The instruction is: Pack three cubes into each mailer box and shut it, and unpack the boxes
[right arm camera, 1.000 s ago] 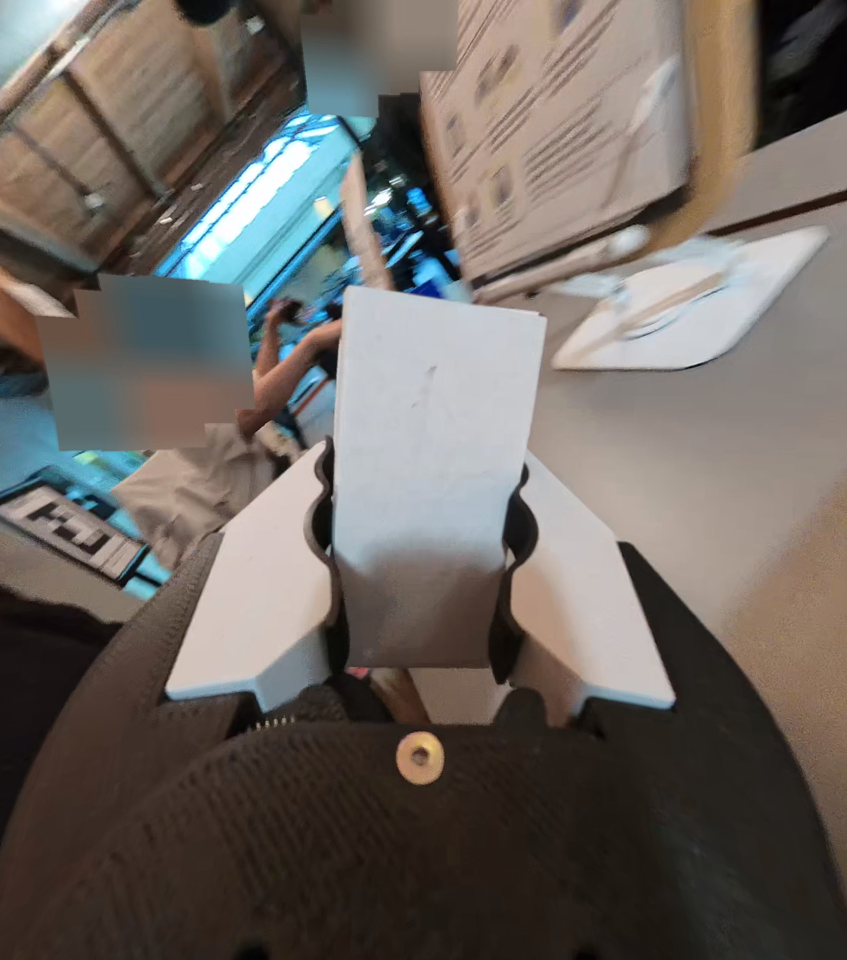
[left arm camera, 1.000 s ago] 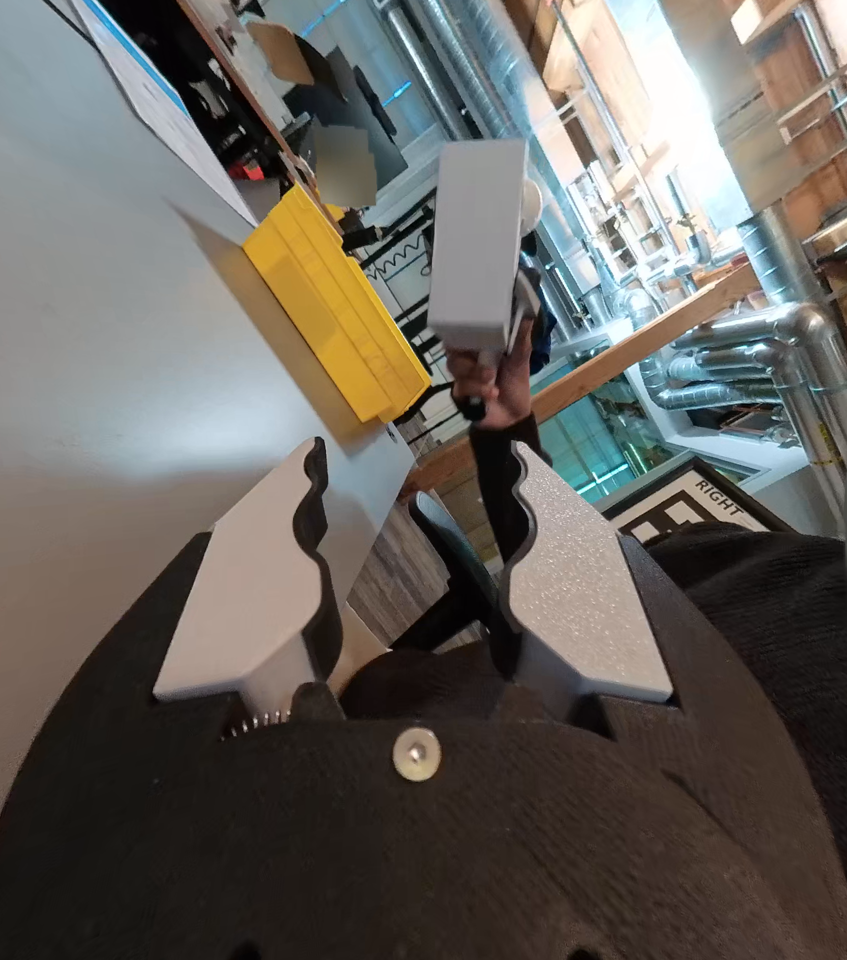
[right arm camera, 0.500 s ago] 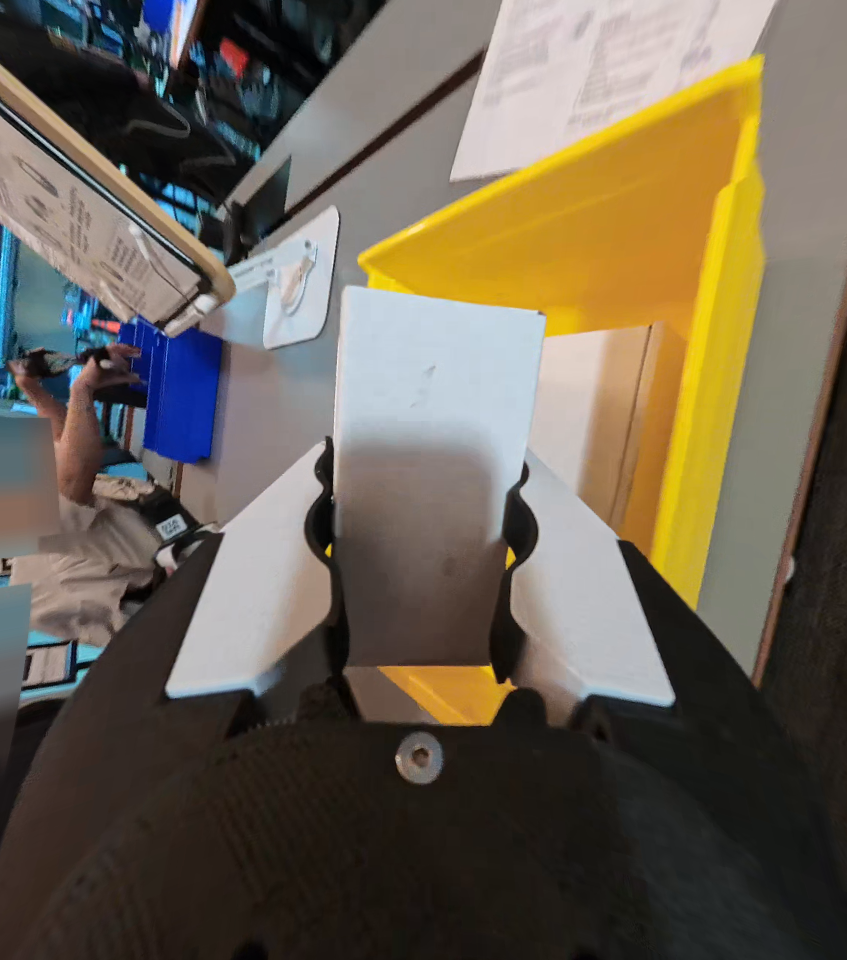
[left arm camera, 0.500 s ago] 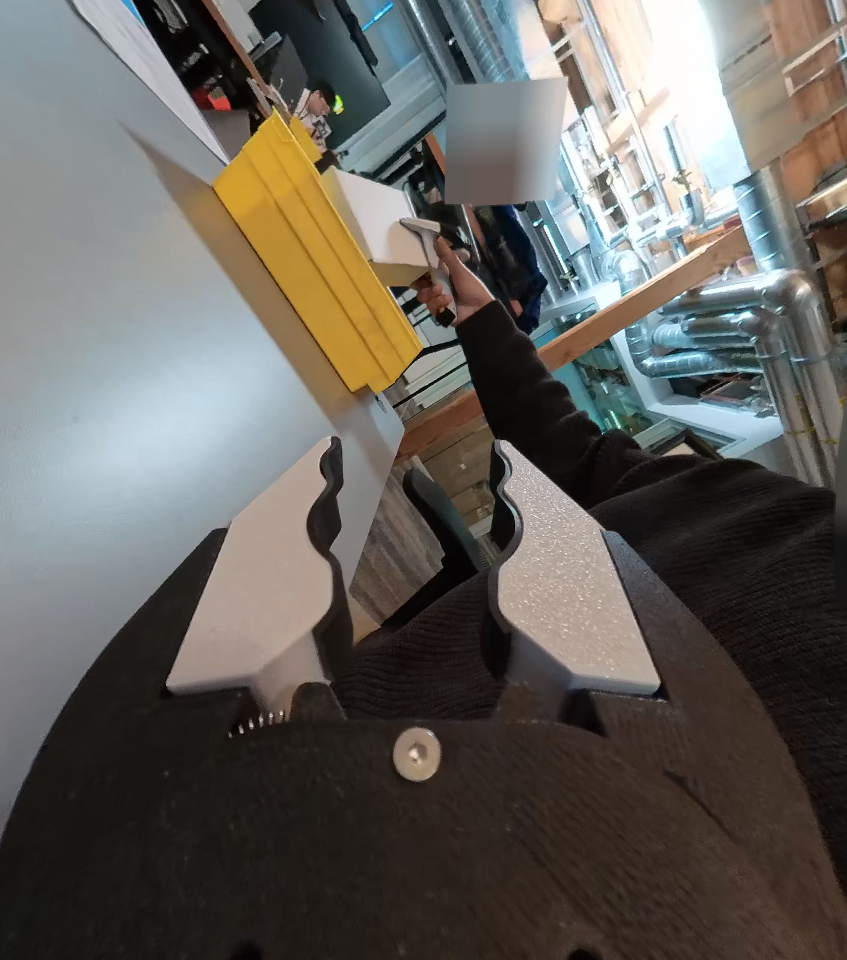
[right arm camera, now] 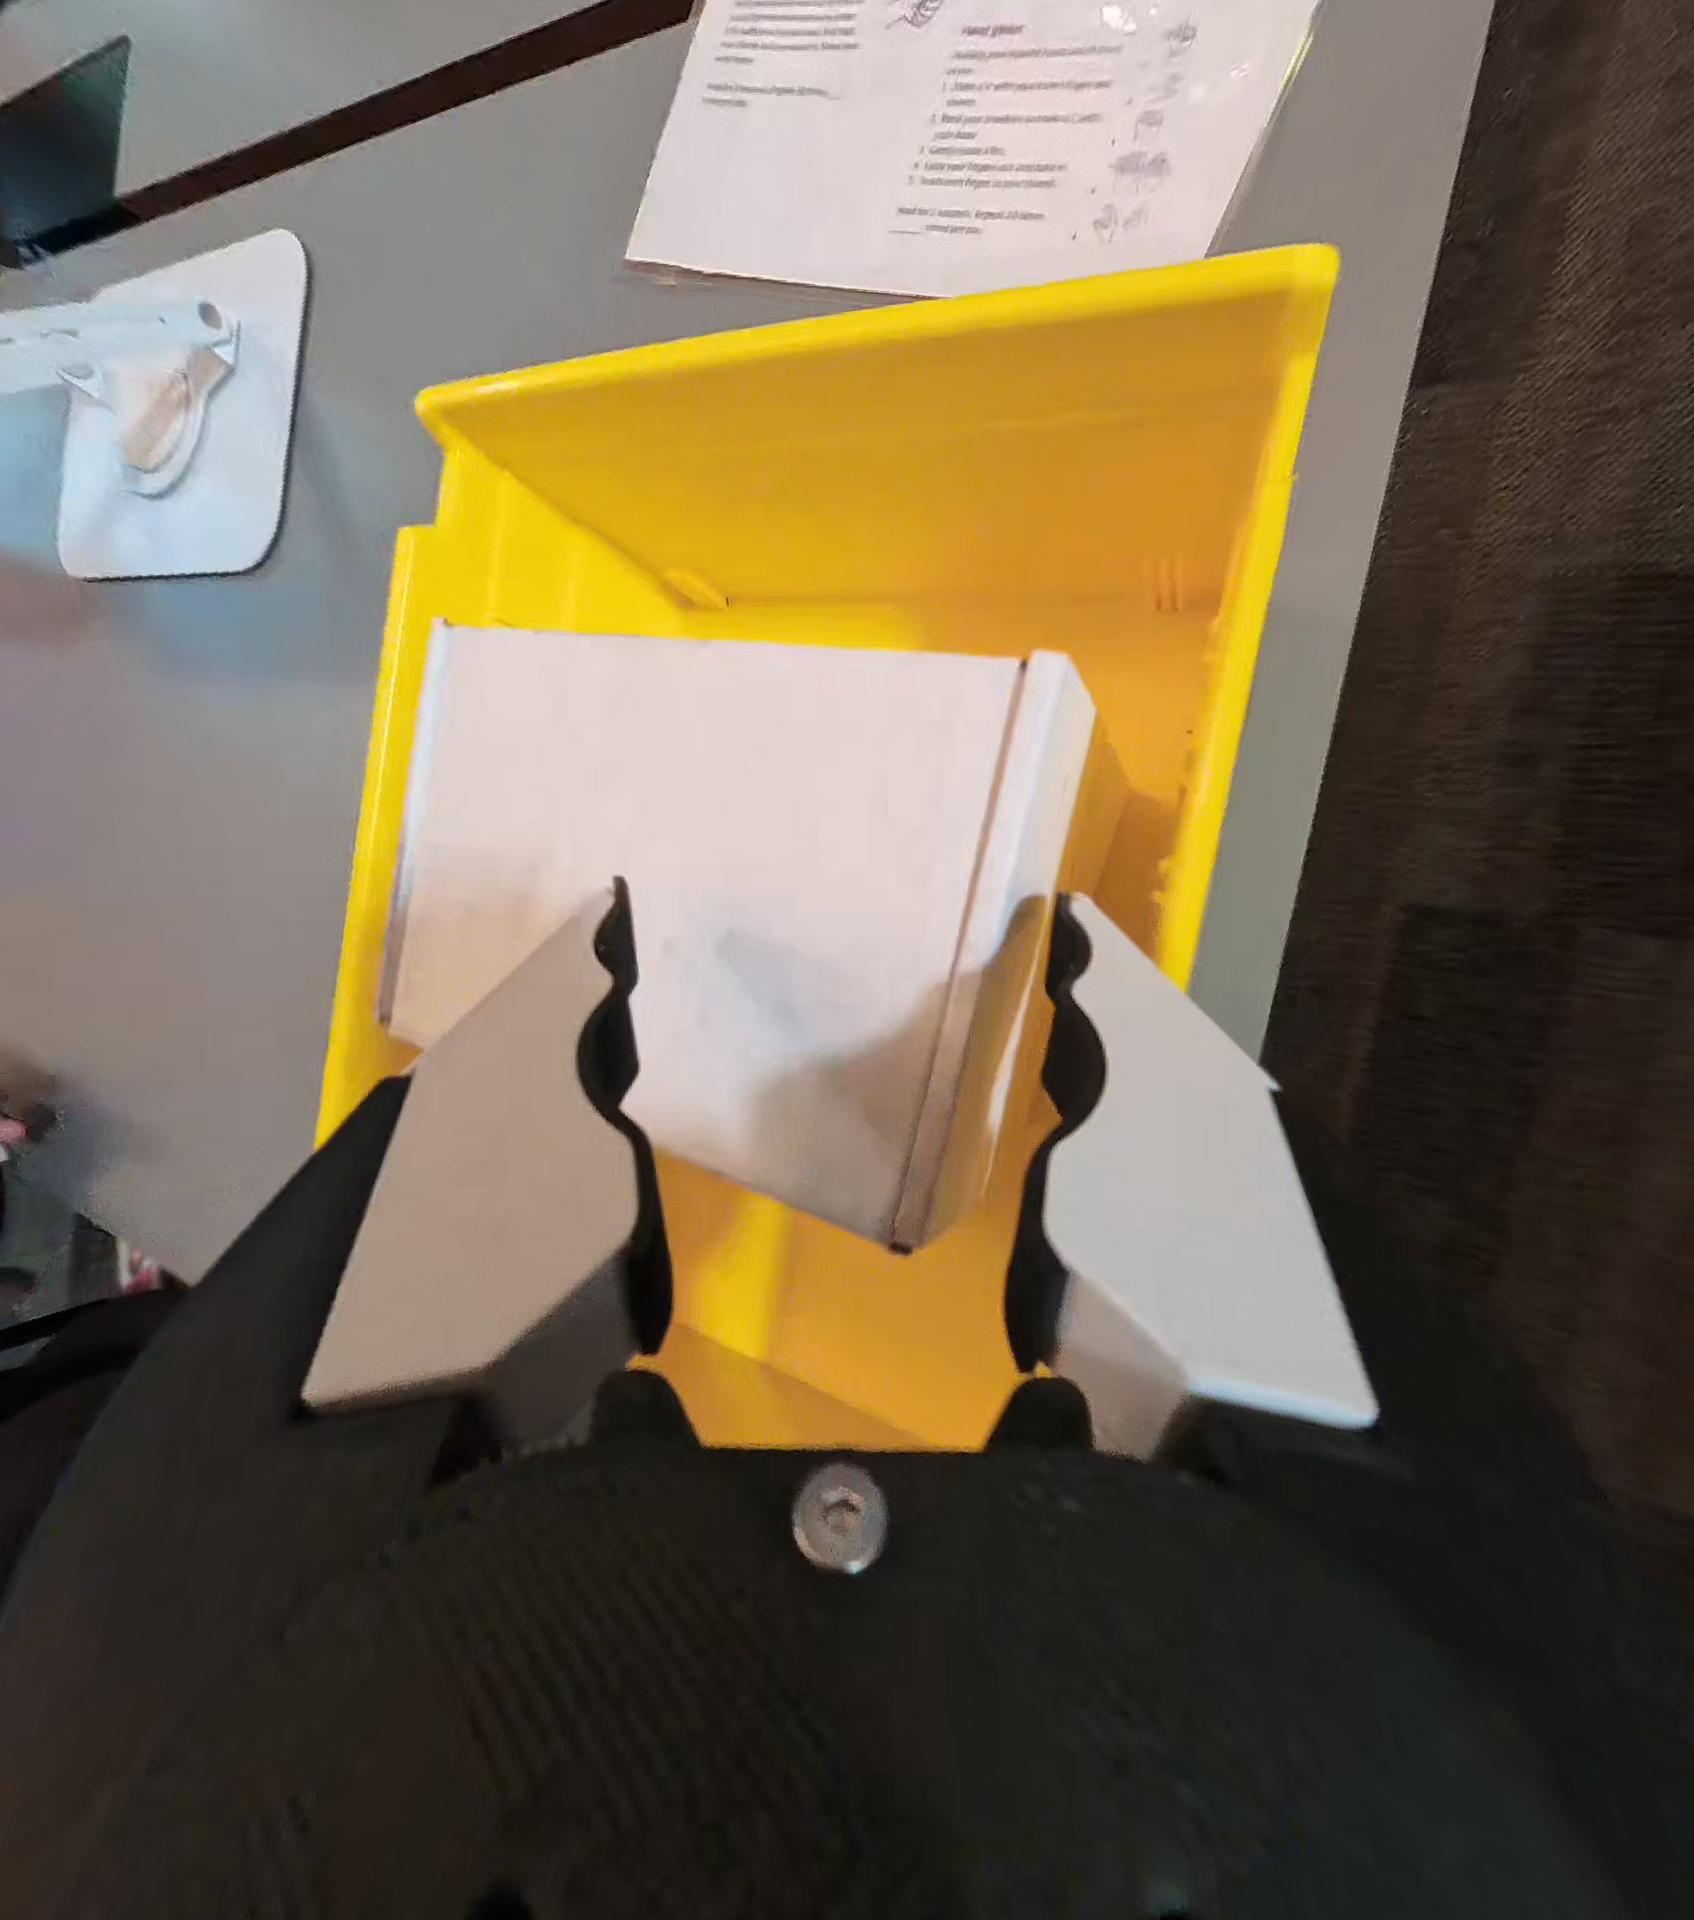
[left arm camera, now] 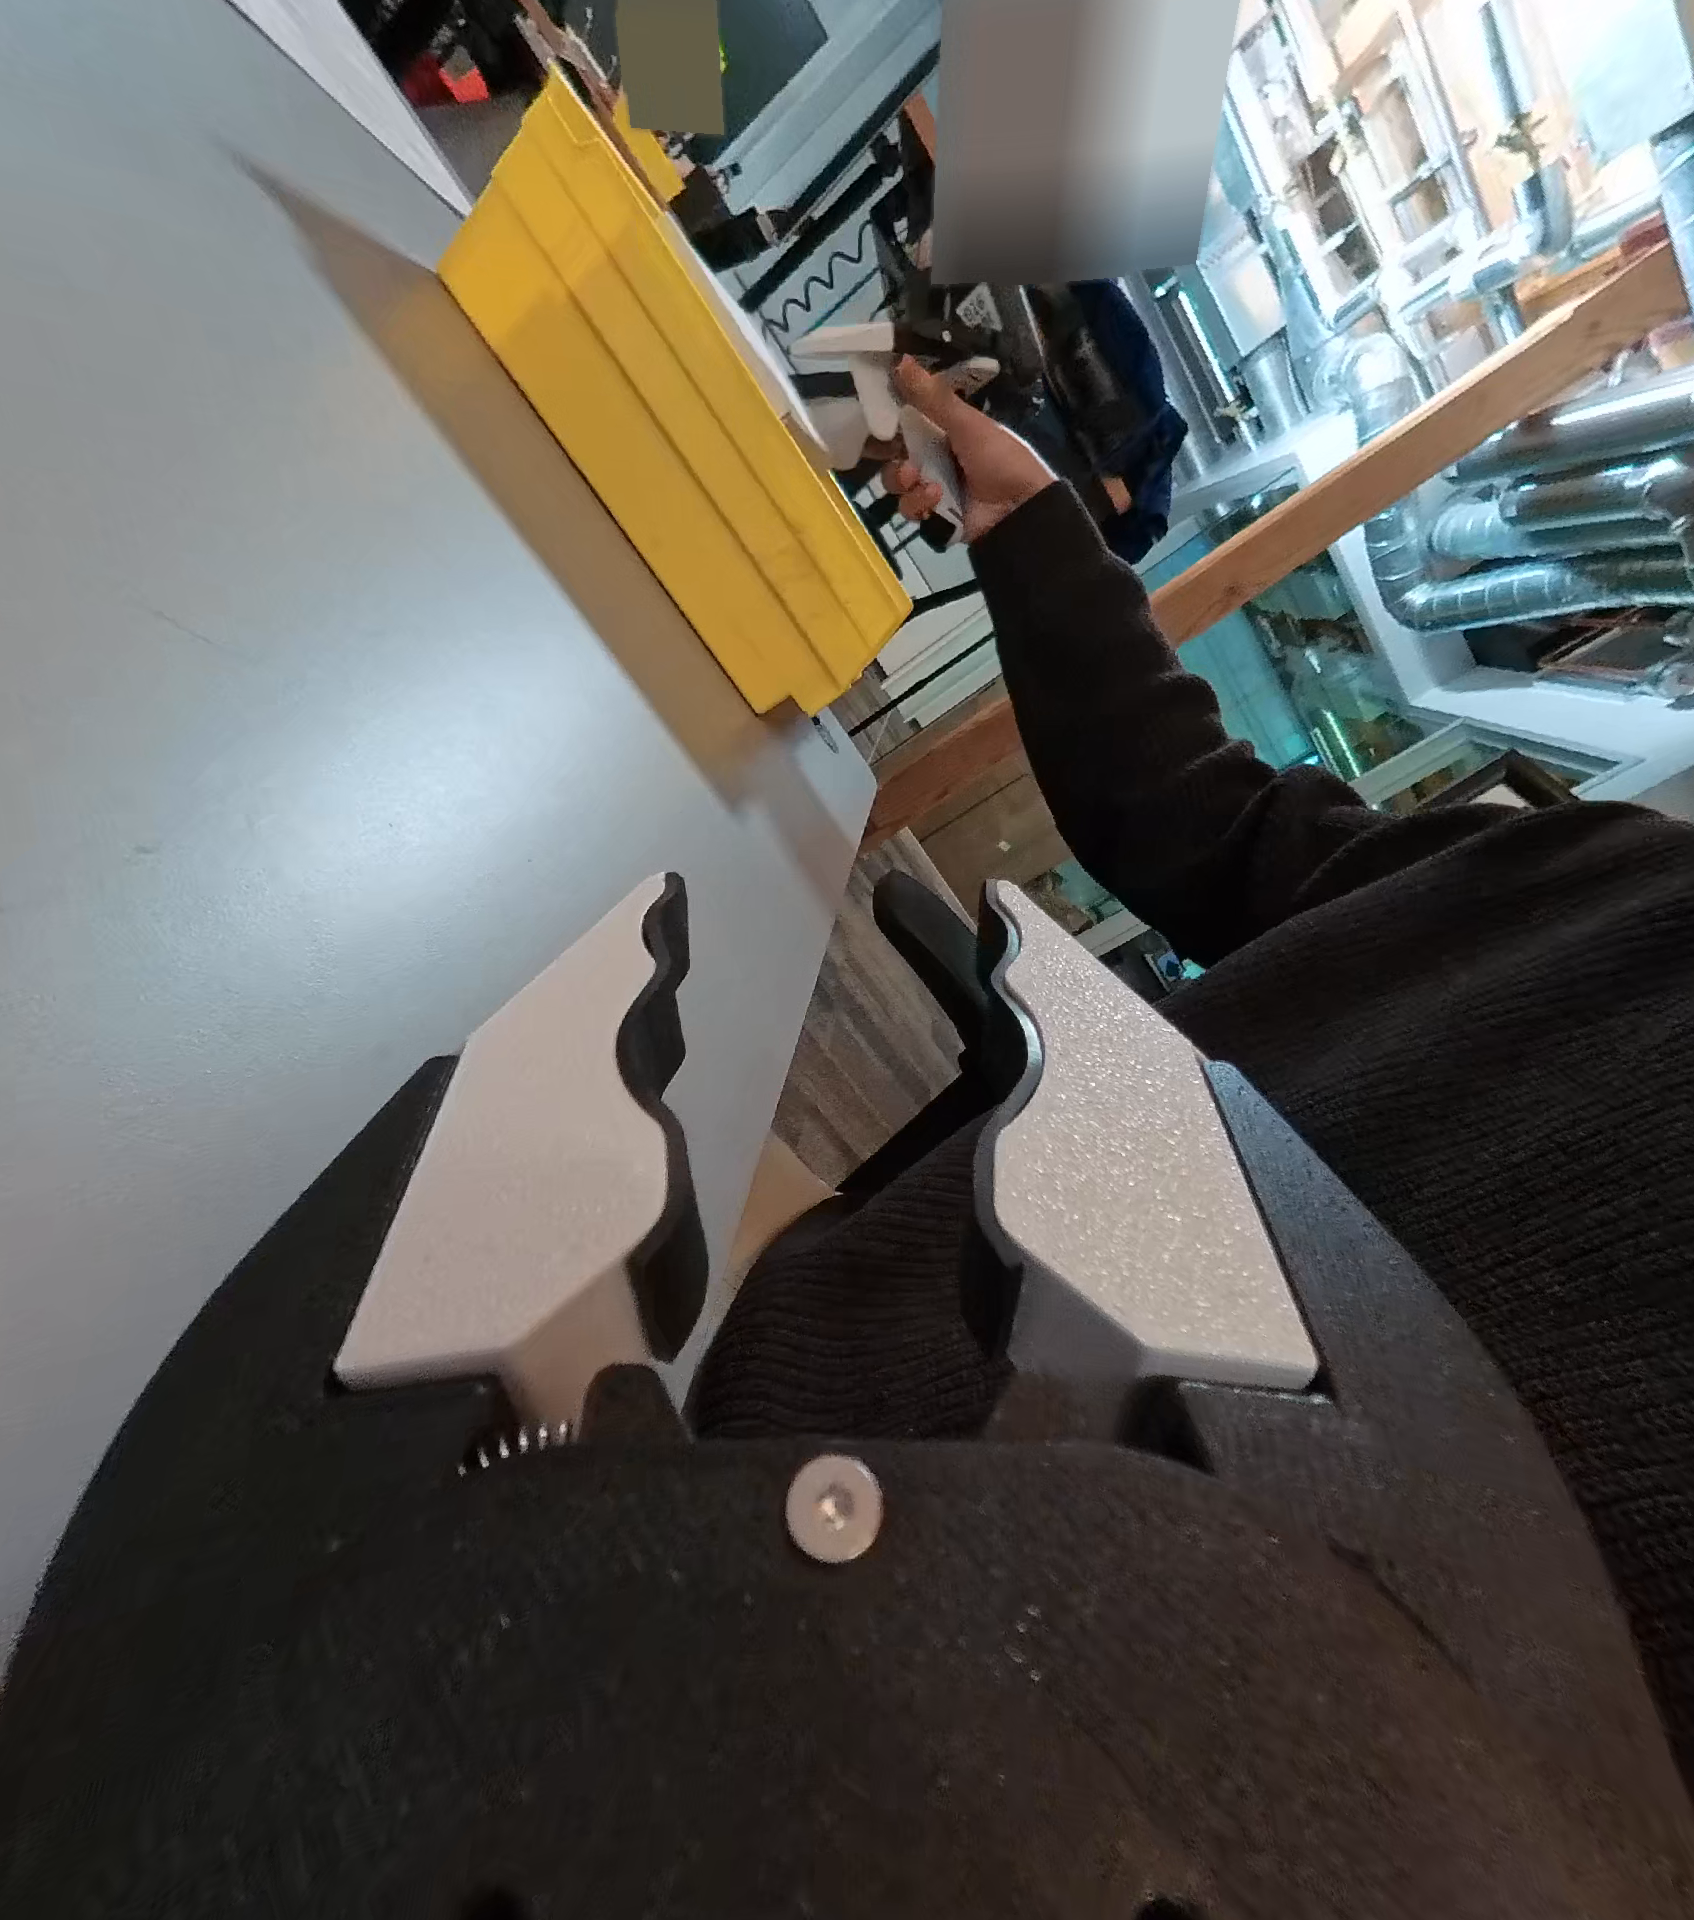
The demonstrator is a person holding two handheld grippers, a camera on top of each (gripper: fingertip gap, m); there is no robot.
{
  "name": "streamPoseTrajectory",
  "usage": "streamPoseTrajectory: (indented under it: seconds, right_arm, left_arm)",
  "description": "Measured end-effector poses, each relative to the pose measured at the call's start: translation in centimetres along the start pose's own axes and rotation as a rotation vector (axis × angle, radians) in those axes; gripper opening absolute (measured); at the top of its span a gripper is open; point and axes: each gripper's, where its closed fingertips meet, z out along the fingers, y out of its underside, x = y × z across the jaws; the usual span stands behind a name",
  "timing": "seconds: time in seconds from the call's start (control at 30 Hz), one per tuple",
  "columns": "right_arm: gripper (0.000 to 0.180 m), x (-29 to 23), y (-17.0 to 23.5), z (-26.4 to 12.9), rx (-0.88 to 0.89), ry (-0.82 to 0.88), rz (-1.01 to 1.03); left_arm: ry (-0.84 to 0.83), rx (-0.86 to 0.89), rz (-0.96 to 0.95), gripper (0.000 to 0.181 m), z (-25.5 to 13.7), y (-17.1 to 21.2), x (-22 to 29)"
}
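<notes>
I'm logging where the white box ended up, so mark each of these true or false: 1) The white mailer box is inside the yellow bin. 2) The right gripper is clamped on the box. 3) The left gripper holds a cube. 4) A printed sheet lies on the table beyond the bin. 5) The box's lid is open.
1) True: the white mailer box sits tilted inside the yellow bin.
2) False: the right gripper is open, its fingers spread apart above the box.
3) False: the left gripper is open and empty.
4) True: a printed sheet lies on the grey table past the bin.
5) False: the box is shut.
</notes>
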Motion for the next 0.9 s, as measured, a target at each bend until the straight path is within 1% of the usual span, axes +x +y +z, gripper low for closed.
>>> streamPoseTrajectory:
  seconds: [0.07,0.17,0.27,0.37,0.43,0.5,0.53,0.57,0.6,0.67,0.7,0.77,0.83,0.9]
  right_arm:
    - [0.084,-0.3,0.0,-0.8,0.021,0.021,-0.007]
    - [0.084,-1.1,-1.1,-3.0,0.136,0.059,-0.036]
    - [0.082,-3.1,-1.9,-6.2,0.346,0.078,-0.078]
    - [0.077,-5.2,-0.6,-8.7,0.582,0.137,-0.113]
    - [0.077,-5.2,1.7,-9.5,0.687,0.267,-0.147]
    - [0.073,-3.5,4.4,-10.5,0.766,0.487,-0.161]
    - [0.067,-2.7,5.8,-10.8,0.797,0.576,-0.164]
    - [0.061,-2.1,7.1,-10.6,0.810,0.628,-0.170]
    - [0.060,-1.6,8.5,-9.7,0.789,0.646,-0.173]
    - [0.062,-1.1,11.0,-7.9,0.711,0.641,-0.147]
    - [0.064,-1.3,11.5,-7.6,0.705,0.625,-0.135]
    - [0.065,-2.1,11.2,-7.9,0.749,0.596,-0.121]
    - [0.070,-2.3,10.6,-8.2,0.784,0.584,-0.105]
    - [0.072,-1.5,10.8,-8.1,0.756,0.644,-0.096]
  left_arm:
    - [0.008,0.002,-0.008,0.052,0.0,0.0,0.1]
    - [0.024,0.008,-0.016,0.053,0.0,-0.1,0.4]
    - [0.027,0.009,0.002,0.053,0.0,-0.1,0.8]
    - [0.027,0.009,0.022,0.053,0.1,0.0,1.2]
    - [0.031,0.015,0.032,0.053,0.1,0.1,1.6]
    - [0.028,0.013,0.046,0.053,0.1,0.3,1.8]
    - [0.020,0.008,0.053,0.053,0.1,0.5,1.8]
    - [0.013,-0.002,0.061,0.053,0.1,0.7,1.7]
    - [0.005,-0.018,0.074,0.054,0.1,0.9,1.6]
    - [-0.041,-0.081,0.105,0.061,0.4,1.8,0.7]
    - [-0.072,-0.119,0.125,0.063,0.4,2.2,0.1]
    - [-0.117,-0.156,0.181,0.063,0.5,2.6,-0.6]
    - [-0.143,-0.161,0.231,0.058,0.7,2.4,-0.7]
    - [-0.173,-0.161,0.273,0.055,0.8,2.4,-0.9]
